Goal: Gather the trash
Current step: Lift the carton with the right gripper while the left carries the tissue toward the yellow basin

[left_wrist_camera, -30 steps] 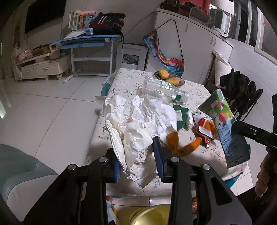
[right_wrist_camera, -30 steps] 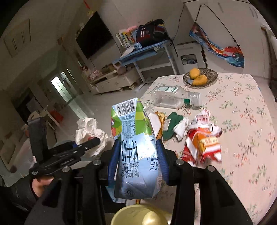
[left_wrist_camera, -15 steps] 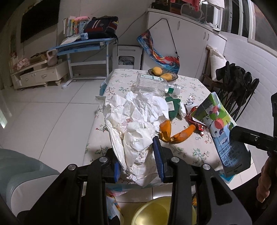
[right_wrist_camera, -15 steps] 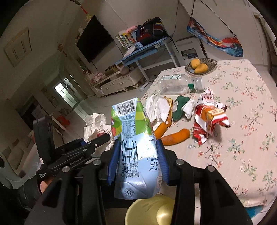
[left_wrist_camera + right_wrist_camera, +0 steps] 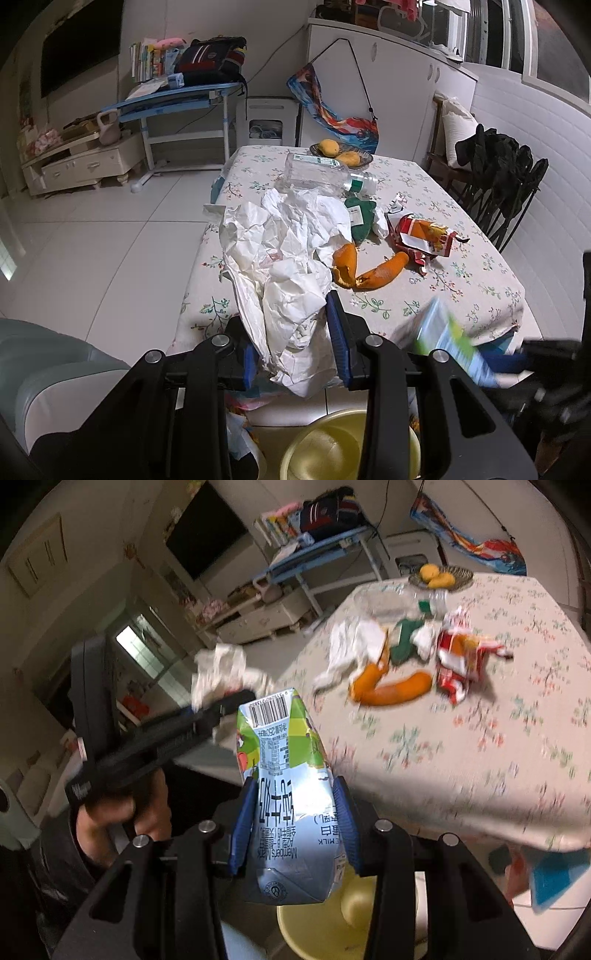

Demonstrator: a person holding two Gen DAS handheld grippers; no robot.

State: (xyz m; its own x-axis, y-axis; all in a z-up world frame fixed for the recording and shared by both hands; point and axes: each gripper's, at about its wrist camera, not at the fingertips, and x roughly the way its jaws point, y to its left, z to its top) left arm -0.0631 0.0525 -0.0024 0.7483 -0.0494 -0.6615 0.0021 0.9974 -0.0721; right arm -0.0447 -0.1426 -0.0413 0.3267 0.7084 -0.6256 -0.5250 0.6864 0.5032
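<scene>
Left gripper [image 5: 295,343] is clamping crumpled white paper [image 5: 284,266]; right gripper [image 5: 293,827] is gripping a flattened milk carton [image 5: 288,797] above a yellow bin [image 5: 332,919].

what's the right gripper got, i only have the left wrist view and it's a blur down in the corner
Observer: The right gripper is shut on a milk carton, barcode end pointing away from the camera.
Operator: is it squashed or still full shape
Observer: Creased and flattened; the pads press its two sides.
Operator: anything under it
Observer: A yellow bin sits on the floor right below the carton, partly hidden by it.
Operator: and my left one from that side
Observer: The left gripper is at the left of the right wrist view, with the crumpled white paper at its tip and a hand around its handle.
</scene>
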